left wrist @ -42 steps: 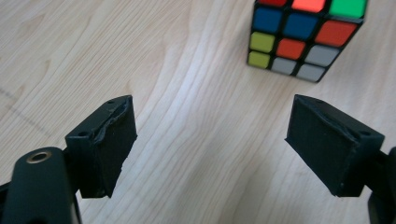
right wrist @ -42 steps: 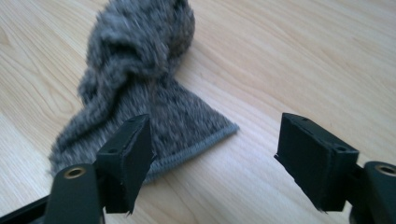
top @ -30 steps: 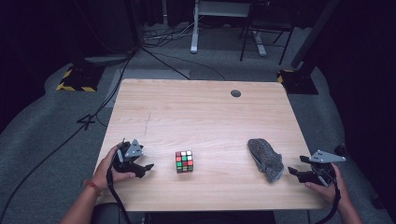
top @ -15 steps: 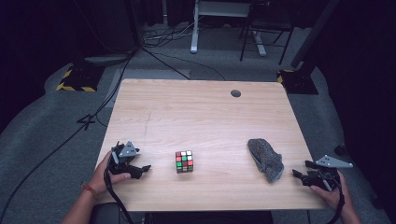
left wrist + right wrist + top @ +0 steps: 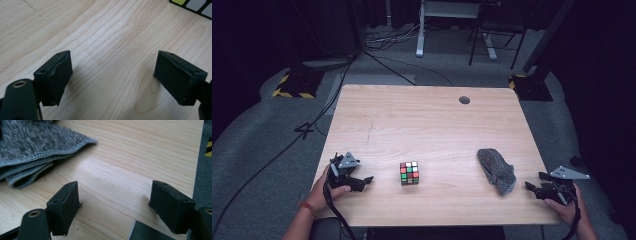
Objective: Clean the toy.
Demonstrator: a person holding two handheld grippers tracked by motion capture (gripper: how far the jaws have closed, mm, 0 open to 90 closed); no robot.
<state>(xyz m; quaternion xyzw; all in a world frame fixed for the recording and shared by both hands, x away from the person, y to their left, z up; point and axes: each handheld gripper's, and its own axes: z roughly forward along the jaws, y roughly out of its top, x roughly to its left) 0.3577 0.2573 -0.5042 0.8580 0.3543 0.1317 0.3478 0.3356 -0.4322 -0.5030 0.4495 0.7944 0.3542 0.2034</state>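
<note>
High view shows the left gripper (image 5: 362,182) near the puzzle cube (image 5: 409,172) on the wooden table (image 5: 422,120), while the right gripper (image 5: 537,190) sits just beside the grey cloth (image 5: 497,171) at the table's right edge. Left gripper view shows its jaws wide apart over bare wood, with the cube's corner (image 5: 192,6) at the top right. Right gripper view shows its jaws apart too, holding nothing, with the cloth (image 5: 32,150) lying folded at the upper left.

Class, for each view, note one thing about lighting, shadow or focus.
High view: table brightly lit, surroundings dark. Left gripper view: soft shadows under the open jaws, cube cut off at the frame edge. Right gripper view: grey cloth slightly soft, casting a dark shadow beneath its fold.
</note>
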